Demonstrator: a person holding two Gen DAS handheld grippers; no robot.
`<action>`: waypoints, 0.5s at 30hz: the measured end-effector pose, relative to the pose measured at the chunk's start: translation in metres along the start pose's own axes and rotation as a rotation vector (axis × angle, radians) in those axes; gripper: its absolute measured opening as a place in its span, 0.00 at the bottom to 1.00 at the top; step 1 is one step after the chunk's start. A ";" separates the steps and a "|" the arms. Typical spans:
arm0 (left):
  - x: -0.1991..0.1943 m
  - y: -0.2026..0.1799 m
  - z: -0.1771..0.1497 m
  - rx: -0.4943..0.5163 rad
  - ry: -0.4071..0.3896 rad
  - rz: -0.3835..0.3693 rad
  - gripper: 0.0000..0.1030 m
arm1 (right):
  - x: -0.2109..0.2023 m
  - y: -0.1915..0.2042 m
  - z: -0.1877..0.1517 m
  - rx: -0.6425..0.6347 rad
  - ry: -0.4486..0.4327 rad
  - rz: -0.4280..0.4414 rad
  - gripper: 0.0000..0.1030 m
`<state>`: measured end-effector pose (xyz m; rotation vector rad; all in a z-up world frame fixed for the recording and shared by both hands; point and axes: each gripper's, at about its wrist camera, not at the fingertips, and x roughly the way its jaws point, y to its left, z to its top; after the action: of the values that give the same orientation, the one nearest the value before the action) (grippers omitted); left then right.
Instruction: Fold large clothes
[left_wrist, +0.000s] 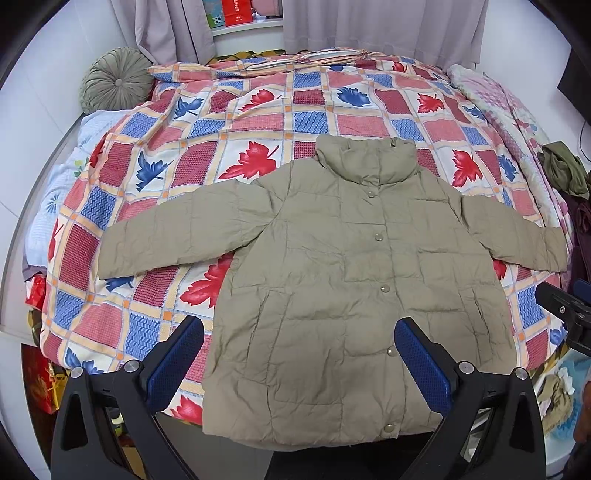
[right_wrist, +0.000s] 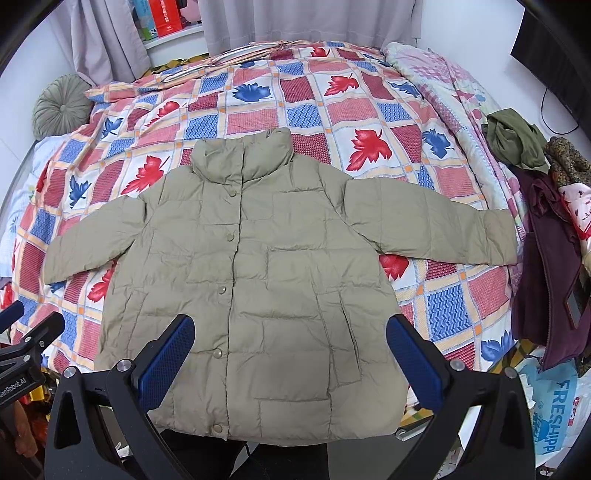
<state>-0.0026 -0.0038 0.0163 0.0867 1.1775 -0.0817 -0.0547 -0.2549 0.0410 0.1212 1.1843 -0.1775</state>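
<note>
You hold both grippers, left (left_wrist: 299, 354) and right (right_wrist: 290, 350), wide open and empty above the hem. The jacket (left_wrist: 332, 266) lies flat, buttoned, sleeves spread, mid-frame on the bed (left_wrist: 258, 110), laid out ready for a first fold.

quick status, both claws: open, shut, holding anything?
Left claw: open, empty, above the khaki quilted puffer jacket.
Right claw: open, empty, above the same jacket.

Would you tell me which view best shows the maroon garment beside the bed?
The right wrist view: the maroon garment hangs in full at the bed's right edge. The left wrist view shows only a dark sliver at its frame edge.
</note>
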 end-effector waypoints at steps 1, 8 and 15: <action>0.000 0.000 0.000 0.000 0.000 0.000 1.00 | 0.000 0.000 0.000 -0.001 0.000 0.000 1.00; 0.000 0.000 0.000 0.000 0.000 0.000 1.00 | 0.000 0.000 0.001 -0.002 0.000 -0.001 1.00; 0.000 0.000 0.000 0.000 0.000 0.000 1.00 | 0.001 0.001 0.001 -0.002 0.000 -0.001 1.00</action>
<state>-0.0026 -0.0037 0.0163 0.0868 1.1776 -0.0817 -0.0535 -0.2544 0.0409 0.1190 1.1849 -0.1777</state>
